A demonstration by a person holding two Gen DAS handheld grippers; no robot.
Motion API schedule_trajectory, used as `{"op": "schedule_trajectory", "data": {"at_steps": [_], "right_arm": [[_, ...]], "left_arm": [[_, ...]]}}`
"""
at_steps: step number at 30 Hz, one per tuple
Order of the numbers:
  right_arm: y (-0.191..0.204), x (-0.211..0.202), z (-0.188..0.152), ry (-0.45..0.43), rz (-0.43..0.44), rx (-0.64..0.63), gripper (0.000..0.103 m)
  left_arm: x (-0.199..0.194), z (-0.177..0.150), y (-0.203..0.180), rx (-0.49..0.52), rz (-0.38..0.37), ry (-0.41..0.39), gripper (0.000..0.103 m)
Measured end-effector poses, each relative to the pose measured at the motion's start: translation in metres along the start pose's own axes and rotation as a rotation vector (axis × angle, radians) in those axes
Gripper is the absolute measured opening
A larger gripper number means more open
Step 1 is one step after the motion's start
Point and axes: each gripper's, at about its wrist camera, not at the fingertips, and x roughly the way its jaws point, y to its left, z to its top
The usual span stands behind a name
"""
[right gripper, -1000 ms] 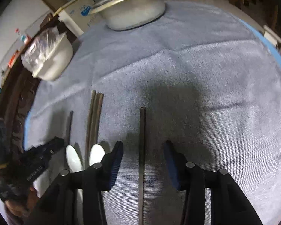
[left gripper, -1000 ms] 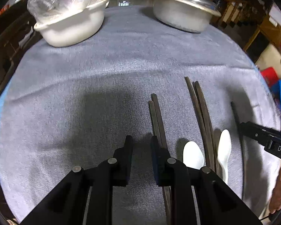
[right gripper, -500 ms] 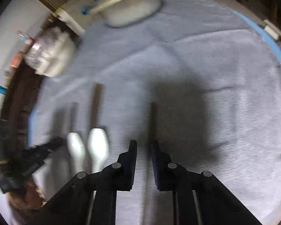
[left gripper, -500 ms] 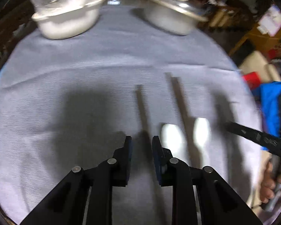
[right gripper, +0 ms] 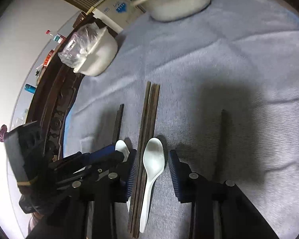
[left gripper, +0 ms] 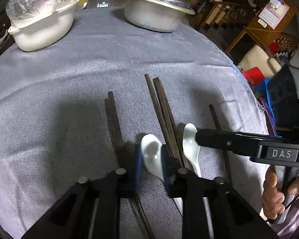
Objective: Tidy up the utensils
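Dark chopsticks and two white spoons lie in rows on the grey cloth (left gripper: 49,119). My left gripper (left gripper: 151,165) is open, its fingers on either side of the left white spoon (left gripper: 152,155). A pair of chopsticks (left gripper: 113,119) lies to its left. A bundle of chopsticks (left gripper: 163,111) lies between the two spoons. My right gripper (right gripper: 152,171) is open around the right white spoon (right gripper: 152,163) and the chopstick bundle (right gripper: 147,123). A single chopstick (right gripper: 222,137) lies to its right. The right gripper's finger (left gripper: 229,141) shows in the left view beside the right spoon (left gripper: 190,143).
A white pot with a plastic bag (left gripper: 43,20) stands at the far left. A lidded metal pot (left gripper: 155,10) stands at the far middle. The table's right edge (left gripper: 247,83) drops to furniture and a red stool. A dark wooden rail (right gripper: 55,107) runs along the left.
Both grippers have shifted sideways and opened. The left now straddles the left spoon instead of the chopstick pair; the right straddles the right spoon instead of the single chopstick.
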Motion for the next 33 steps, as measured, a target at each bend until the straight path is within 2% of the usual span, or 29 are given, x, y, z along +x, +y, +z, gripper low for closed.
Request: {"op": "schedule_trajectory", "data": {"at_steps": [3, 4, 5, 9, 14, 15, 16, 17, 18, 21, 23, 25, 27, 29, 30, 31, 33], "right_arm": [[0.007, 0.017, 0.0, 0.02, -0.014, -0.02, 0.018], [0.008, 0.017, -0.001, 0.02, -0.02, -0.03, 0.008], [0.011, 0.018, -0.004, 0.008, -0.039, -0.046, 0.006], [0.01, 0.009, -0.009, -0.029, -0.026, -0.033, 0.004], [0.005, 0.001, -0.012, -0.002, -0.013, -0.002, 0.01], [0.003, 0.0, -0.011, 0.004, 0.0, 0.014, 0.015], [0.001, -0.001, -0.01, 0.003, 0.02, 0.028, 0.033], [0.001, -0.003, -0.01, -0.011, 0.019, 0.028, 0.057], [0.002, -0.004, -0.01, -0.022, 0.012, 0.024, 0.067], [0.007, -0.003, -0.009, -0.037, -0.023, -0.003, 0.069], [0.011, 0.001, -0.008, -0.031, -0.072, -0.026, 0.059], [0.016, 0.004, -0.007, -0.024, -0.113, -0.059, 0.056], [0.024, 0.008, -0.006, -0.013, -0.165, -0.101, 0.048], [0.029, 0.013, -0.006, -0.003, -0.213, -0.144, 0.027], [0.031, 0.016, -0.007, 0.0, -0.228, -0.162, 0.021], [0.033, 0.019, -0.009, 0.015, -0.231, -0.181, 0.008], [0.034, 0.02, -0.012, -0.002, -0.235, -0.195, 0.007]], "left_arm": [[0.002, -0.004, 0.0, 0.012, -0.004, -0.002, 0.007], [0.0, -0.006, -0.002, 0.019, 0.002, -0.003, 0.006], [0.002, -0.007, -0.003, 0.028, 0.009, -0.003, 0.005], [0.002, -0.011, -0.005, 0.032, 0.008, -0.014, 0.005], [-0.004, -0.012, -0.005, 0.028, 0.003, -0.022, 0.005], [-0.005, -0.012, -0.004, 0.023, -0.002, -0.021, 0.005], [-0.005, -0.011, -0.003, 0.02, -0.003, -0.022, 0.005], [-0.006, -0.011, -0.002, 0.021, -0.002, -0.026, 0.005], [-0.006, -0.011, -0.002, 0.025, 0.003, -0.025, 0.005], [-0.001, -0.009, -0.004, 0.037, 0.012, -0.007, 0.005], [0.005, -0.008, -0.005, 0.043, 0.012, 0.007, 0.005], [0.006, -0.007, -0.008, 0.053, 0.015, -0.001, 0.005], [0.007, -0.007, -0.009, 0.049, 0.014, -0.008, 0.005], [0.006, -0.008, -0.007, 0.047, 0.011, -0.016, 0.005], [0.005, -0.01, -0.006, 0.046, 0.014, -0.023, 0.005], [0.004, -0.011, -0.005, 0.046, 0.016, -0.027, 0.005], [0.0, -0.014, -0.003, 0.04, 0.021, -0.04, 0.004]]}}
